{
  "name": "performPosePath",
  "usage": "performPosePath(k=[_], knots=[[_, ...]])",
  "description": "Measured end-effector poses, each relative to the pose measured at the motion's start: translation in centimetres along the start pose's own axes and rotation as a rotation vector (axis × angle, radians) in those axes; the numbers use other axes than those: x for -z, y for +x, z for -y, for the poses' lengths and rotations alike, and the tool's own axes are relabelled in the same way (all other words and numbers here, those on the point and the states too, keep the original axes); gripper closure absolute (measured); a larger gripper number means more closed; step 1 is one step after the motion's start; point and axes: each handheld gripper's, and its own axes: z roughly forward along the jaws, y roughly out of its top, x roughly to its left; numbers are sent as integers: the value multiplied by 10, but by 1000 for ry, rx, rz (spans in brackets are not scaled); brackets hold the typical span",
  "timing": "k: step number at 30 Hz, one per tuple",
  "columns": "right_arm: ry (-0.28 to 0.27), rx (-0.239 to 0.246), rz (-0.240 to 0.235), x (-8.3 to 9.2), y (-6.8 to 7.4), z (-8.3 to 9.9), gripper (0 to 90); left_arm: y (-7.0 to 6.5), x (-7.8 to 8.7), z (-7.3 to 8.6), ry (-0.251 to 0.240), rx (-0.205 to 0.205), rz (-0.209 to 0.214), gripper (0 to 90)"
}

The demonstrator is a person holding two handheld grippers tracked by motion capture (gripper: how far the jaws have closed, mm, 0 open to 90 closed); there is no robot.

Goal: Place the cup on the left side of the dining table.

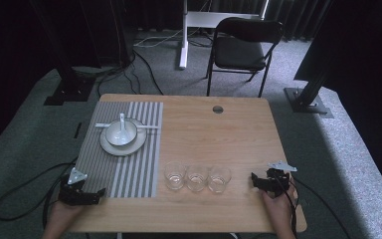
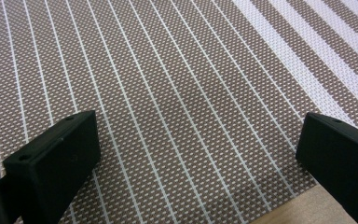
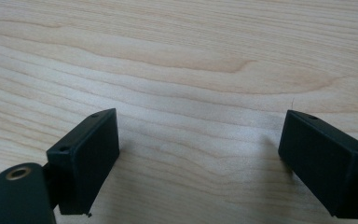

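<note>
Grippers are resting at the near edge of the table: left gripper [image 1: 82,193] is standing wide open and empty over the striped mat [image 2: 177,93], right gripper [image 1: 270,181] likewise on bare wood. Three glasses [image 1: 197,177] are standing in a row between them, nearer the right one.

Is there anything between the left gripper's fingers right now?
No, the left gripper has its fingers spread wide, with just the striped placemat below them.
</note>
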Motion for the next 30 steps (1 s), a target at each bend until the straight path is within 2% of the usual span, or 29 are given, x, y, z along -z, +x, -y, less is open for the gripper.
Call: performPosePath(k=[2, 4, 6, 8, 9, 13, 18, 21, 26, 28, 30], knots=[[0, 0, 0, 0, 0, 0, 118, 0, 4, 0, 5, -25, -15, 1], [0, -1, 0, 0, 0, 0, 118, 2, 8, 3, -12, -22, 6, 1], [0, -1, 0, 0, 0, 0, 118, 2, 9, 6, -16, -34, 7, 1], [0, -1, 0, 0, 0, 0, 118, 2, 9, 7, -18, -28, -5, 1], [0, 0, 0, 0, 0, 0, 118, 3, 9, 7, -21, -23, 10, 1], [1, -1, 0, 0, 0, 0, 118, 5, 8, 9, 0, -14, 14, 1], [0, -1, 0, 0, 0, 0, 118, 9, 9, 10, -21, 2, 47, 2], [0, 0, 0, 0, 0, 0, 118, 8, 8, 10, -14, -16, 23, 2], [0, 0, 0, 0, 0, 0, 118, 8, 8, 10, -21, -12, 38, 2], [0, 0, 0, 0, 0, 0, 118, 7, 9, 9, -21, -25, 31, 2], [0, 0, 0, 0, 0, 0, 118, 5, 11, 7, -37, -25, 36, 2]])
